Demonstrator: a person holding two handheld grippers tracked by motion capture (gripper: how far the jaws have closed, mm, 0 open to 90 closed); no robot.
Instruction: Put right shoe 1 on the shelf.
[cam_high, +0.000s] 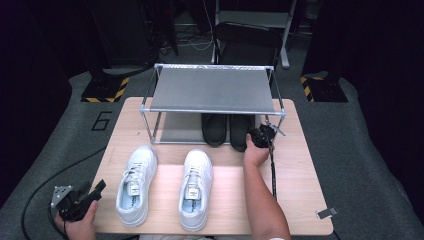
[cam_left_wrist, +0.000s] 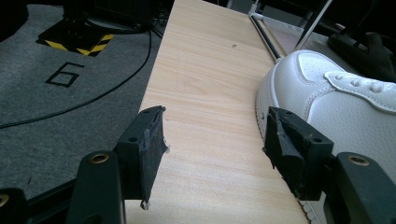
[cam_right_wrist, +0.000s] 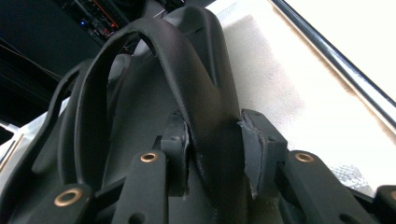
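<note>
Your desk (cam_high: 295, 170) carries a metal shoe rack (cam_high: 212, 90) along its far edge. Two white sneakers (cam_high: 136, 182) lie side by side toward the near edge. A pair of black shoes (cam_high: 226, 129) sits on the rack's lower shelf, right side. Your right hand-held gripper (cam_right_wrist: 215, 154) is clamped on the right black shoe's heel collar (cam_right_wrist: 205, 126). Your left hand-held gripper (cam_left_wrist: 212, 140) hangs wide open and empty at the near left corner.
</note>
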